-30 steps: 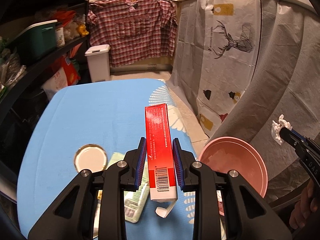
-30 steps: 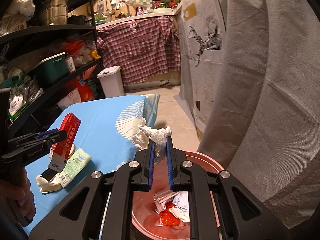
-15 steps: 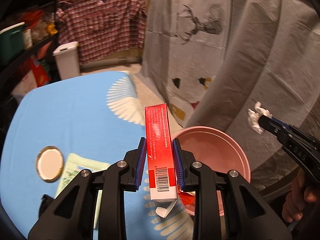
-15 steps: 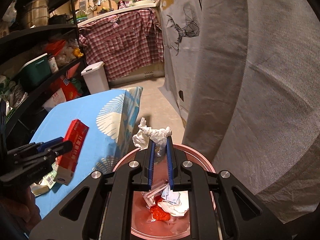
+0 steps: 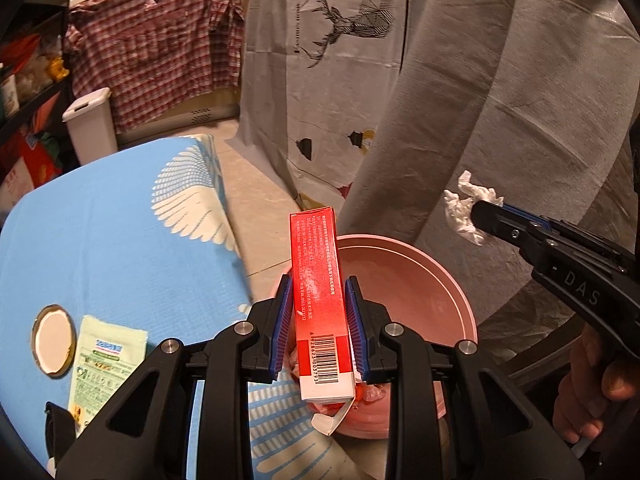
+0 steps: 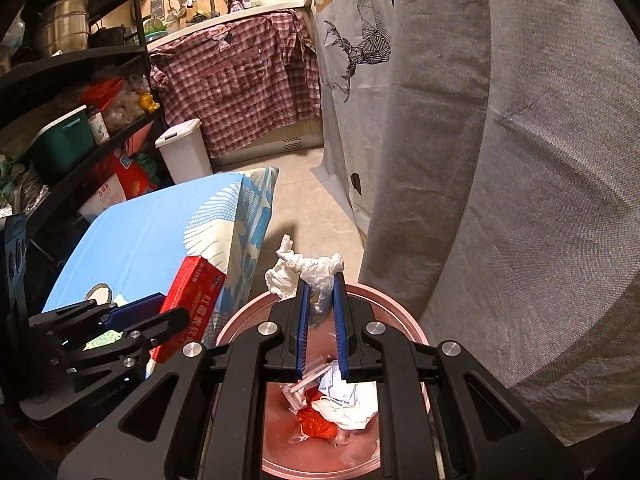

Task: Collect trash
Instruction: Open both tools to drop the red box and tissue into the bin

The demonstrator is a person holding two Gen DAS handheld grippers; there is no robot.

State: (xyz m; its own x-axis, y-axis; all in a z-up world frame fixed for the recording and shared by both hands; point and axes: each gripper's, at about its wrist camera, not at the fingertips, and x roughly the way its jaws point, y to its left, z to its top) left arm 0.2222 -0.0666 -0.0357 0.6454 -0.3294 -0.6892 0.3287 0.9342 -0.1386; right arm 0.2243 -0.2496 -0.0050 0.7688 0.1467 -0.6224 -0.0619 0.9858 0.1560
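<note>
In the left wrist view, at bottom centre, left gripper (image 5: 320, 320) clamped on a red carton (image 5: 320, 280), blue pads pressing its two long sides, barcode end low and one flap hanging open beneath. Carton upright in the frame, its far end over the near rim of a pink bin (image 5: 432, 276) that sits on the floor just beside the blue tablecloth (image 5: 100, 248). At the right edge of this view, right gripper (image 5: 480, 216) pinching a crumpled white tissue (image 5: 464, 212), held up above the bin; a hand (image 5: 592, 396) visible under it. On the cloth at lower left, a round lid (image 5: 53, 340) and a pale green packet (image 5: 104, 364) lying close together. In the right wrist view, at centre, right gripper (image 6: 320, 304) closed narrow on the tissue (image 6: 304, 272), which sticks out past the fingertips, directly over the bin (image 6: 404, 316). Inside the bin, white papers and something red. At lower left of this view, left gripper (image 6: 168, 312) with the carton (image 6: 192, 312), tilted, next to the bin's rim
</note>
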